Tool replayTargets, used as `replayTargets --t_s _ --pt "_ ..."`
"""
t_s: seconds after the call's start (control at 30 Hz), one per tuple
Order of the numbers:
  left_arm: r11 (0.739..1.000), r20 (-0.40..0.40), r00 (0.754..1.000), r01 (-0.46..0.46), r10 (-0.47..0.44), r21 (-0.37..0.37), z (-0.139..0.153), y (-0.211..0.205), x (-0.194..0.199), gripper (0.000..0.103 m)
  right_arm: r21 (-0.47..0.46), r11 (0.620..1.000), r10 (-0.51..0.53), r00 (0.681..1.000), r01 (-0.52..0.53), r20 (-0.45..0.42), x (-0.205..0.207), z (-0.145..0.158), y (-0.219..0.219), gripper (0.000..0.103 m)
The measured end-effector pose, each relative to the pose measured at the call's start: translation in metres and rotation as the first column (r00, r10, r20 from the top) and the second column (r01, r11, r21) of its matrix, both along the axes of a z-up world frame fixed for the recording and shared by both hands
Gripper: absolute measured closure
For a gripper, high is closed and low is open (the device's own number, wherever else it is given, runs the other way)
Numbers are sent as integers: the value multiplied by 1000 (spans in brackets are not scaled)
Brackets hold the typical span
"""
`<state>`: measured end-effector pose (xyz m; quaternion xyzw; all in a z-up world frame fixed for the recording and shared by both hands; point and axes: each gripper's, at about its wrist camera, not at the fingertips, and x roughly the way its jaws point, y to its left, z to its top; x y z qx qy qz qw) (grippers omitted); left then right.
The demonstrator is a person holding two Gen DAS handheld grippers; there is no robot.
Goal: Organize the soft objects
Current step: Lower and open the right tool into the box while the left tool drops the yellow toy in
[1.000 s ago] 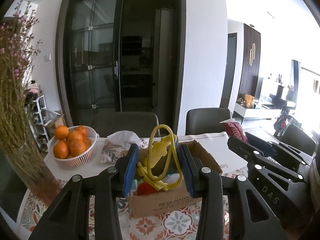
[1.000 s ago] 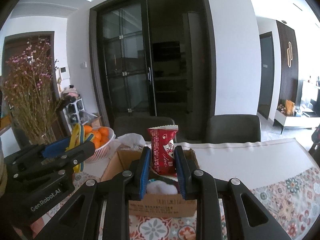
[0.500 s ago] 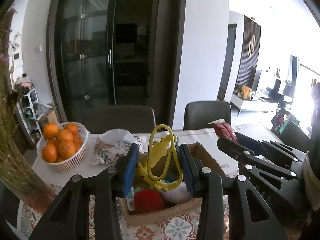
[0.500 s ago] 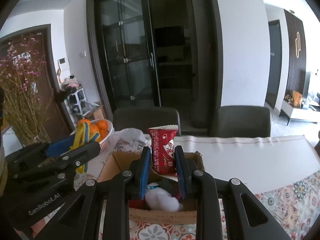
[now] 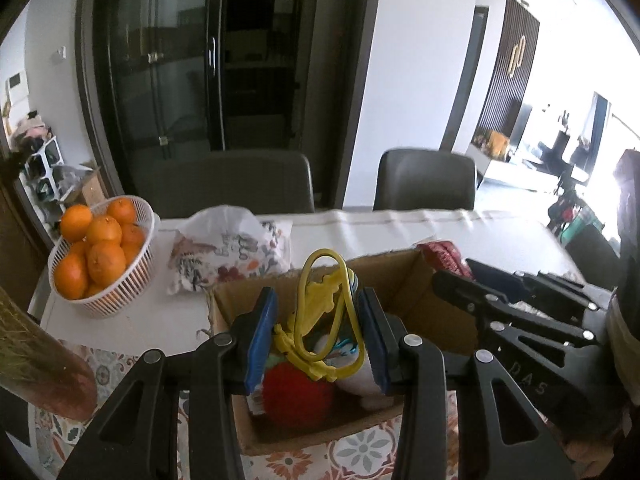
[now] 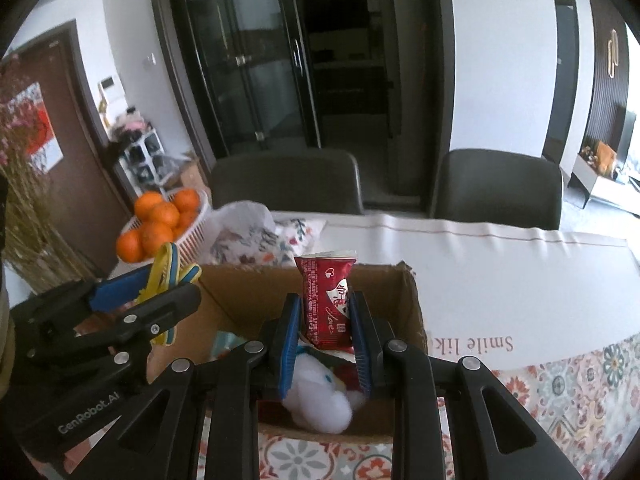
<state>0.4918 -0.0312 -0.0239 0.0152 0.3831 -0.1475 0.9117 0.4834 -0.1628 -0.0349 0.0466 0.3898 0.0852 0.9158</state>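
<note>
Two hand-held claws hang side by side over an open cardboard box [image 5: 416,292] on a dining table [image 6: 500,276] dressed with a white runner and a patterned cloth. The left claw [image 5: 316,336] pinches a yellow plastic toy with looped handles [image 5: 320,312] between its blue pads, holding it above the box's near-left part. The right claw [image 6: 326,332] is clamped on a red snack packet [image 6: 326,300], which stands upright between its pads over the middle of the box. Inside the box lie a red plush ball [image 5: 298,394], a white plush toy [image 6: 320,396] and other soft items too jumbled to make out. Beyond the box, a floral-printed cushion [image 5: 228,256] with a white plastic bag lies on the runner, and a white basket of oranges [image 5: 100,256] sits at the table's far left corner. Two grey chairs [image 6: 286,180] stand at the far side, before dark glass doors.
</note>
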Motion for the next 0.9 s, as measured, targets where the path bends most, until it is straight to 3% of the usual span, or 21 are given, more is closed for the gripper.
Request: replayTargets --t_s 0.17,0.7,0.8,0.9 --pt "1000 -72 997 10 -8 27 -18 -2 13 61 -54 998 12 999 -14 -39 8 -14 3 77" --pt "995 -256 967 19 7 96 -50 -9 42 59 -11 998 56 974 -60 -221 38 -46 1 77" --pt "994 -285 959 22 10 111 -54 -10 45 56 -3 998 55 966 -58 -253 44 -51 -1 74" --pt "992 -297 955 19 17 121 -56 -9 47 45 -28 998 38 966 -47 -255 43 -50 -2 71"
